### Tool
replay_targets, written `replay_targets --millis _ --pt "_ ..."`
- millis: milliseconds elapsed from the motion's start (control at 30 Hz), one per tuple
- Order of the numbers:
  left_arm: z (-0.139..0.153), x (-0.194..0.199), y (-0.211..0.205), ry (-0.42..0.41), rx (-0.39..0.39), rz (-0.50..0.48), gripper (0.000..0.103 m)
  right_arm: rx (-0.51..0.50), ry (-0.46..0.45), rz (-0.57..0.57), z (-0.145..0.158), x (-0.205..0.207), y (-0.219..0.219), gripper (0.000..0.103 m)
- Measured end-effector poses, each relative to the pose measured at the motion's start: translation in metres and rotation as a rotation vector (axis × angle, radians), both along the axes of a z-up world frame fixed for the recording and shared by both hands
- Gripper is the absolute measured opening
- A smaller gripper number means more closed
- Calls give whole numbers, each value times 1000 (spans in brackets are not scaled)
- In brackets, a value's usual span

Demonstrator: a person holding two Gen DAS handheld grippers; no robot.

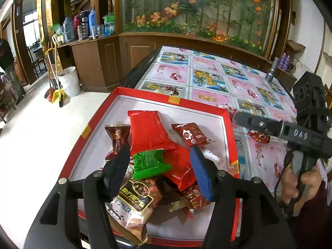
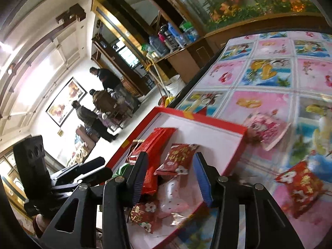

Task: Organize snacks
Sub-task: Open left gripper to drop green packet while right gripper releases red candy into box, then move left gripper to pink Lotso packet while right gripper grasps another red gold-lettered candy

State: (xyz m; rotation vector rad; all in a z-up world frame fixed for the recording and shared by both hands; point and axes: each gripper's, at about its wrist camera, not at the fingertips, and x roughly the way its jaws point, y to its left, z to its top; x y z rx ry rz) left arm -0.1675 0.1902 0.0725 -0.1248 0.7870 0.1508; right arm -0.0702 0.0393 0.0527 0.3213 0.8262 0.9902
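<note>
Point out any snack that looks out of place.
One red snack packet lies on the fruit-print tablecloth, outside the red box where the other snacks are piled. Both grippers hover open over the box.

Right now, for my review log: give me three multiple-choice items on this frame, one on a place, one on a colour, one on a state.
1. Where does the green packet lie?
A. in the red box
B. on the floor
C. on the counter

2. What colour are the gripper pads?
A. yellow
B. blue
C. white

3. How is the left gripper?
A. shut on a packet
B. out of view
C. open

Answers: 1 A, it sits on the snack pile inside the box; 2 B, the pad faces show blue; 3 C, its fingers stand apart above the pile, gripping nothing.
</note>
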Motion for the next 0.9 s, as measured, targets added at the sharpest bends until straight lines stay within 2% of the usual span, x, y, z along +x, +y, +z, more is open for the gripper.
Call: replay_targets --millis 200,300,400,500,700,900 --pt "-1 7 -17 15 6 -34 61 -5 -17 -109 4 11 -48 52" --pt "-1 13 -31 22 18 -57 73 -14 -28 -179 6 17 -80 54" --pt "1 20 -49 26 52 -94 74 -68 -64 -250 9 20 -105 59" --pt "5 29 -66 28 95 -133 75 -128 -93 -272 9 20 -115 60" --pt "14 48 -89 26 193 -188 77 -260 -116 -209 -2 19 -102 64" --pt "14 57 -93 26 186 -208 78 -369 -131 -146 -23 18 -79 64"
